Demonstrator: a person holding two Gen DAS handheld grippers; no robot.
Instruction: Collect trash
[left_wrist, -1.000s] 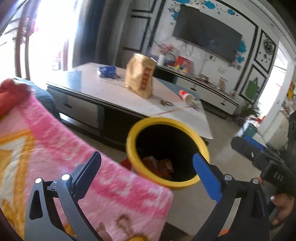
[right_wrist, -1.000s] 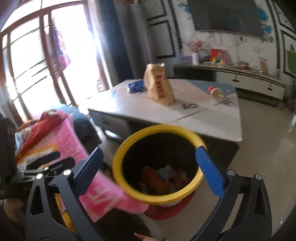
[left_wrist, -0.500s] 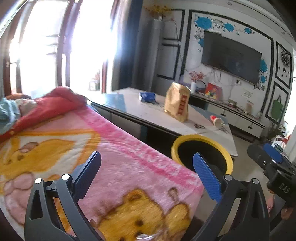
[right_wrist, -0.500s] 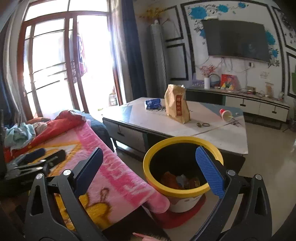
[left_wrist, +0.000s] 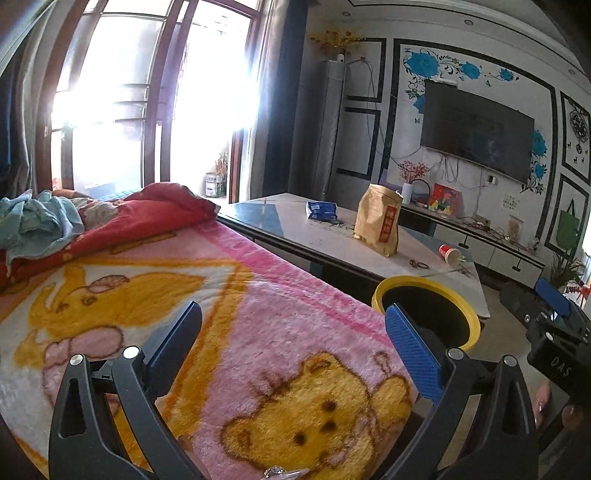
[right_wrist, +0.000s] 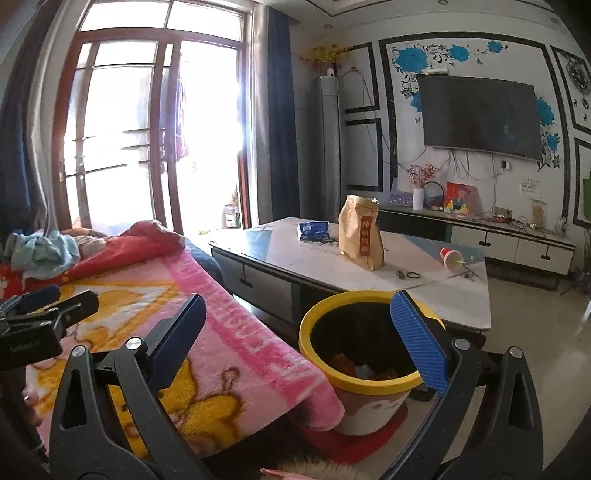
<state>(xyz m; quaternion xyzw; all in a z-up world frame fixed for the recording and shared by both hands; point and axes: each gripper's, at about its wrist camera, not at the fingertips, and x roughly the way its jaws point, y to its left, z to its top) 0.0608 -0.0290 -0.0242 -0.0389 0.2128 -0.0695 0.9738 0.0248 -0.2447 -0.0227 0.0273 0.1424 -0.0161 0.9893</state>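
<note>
A yellow-rimmed trash bin (right_wrist: 369, 371) stands on the floor beside the coffee table, with orange and white trash inside; its rim also shows in the left wrist view (left_wrist: 428, 286). On the coffee table (right_wrist: 295, 260) stand a tan paper bag (right_wrist: 360, 232), a blue packet (right_wrist: 313, 230) and a tipped red and white cup (right_wrist: 451, 257). My left gripper (left_wrist: 291, 347) is open and empty above the pink blanket (left_wrist: 229, 332). My right gripper (right_wrist: 295, 334) is open and empty, held back from the bin.
A pink cartoon blanket (right_wrist: 229, 339) covers the sofa at the left, with red and light blue cloth (right_wrist: 44, 251) heaped behind. A TV cabinet (right_wrist: 517, 247) and wall TV (right_wrist: 480, 114) stand at the back. Small rings (right_wrist: 408, 275) lie on the table. Bare floor lies right.
Both grippers have pulled back and up from the bin. The bin now sits lower and farther off, and more of the blanket and room shows. Both stayed open.
</note>
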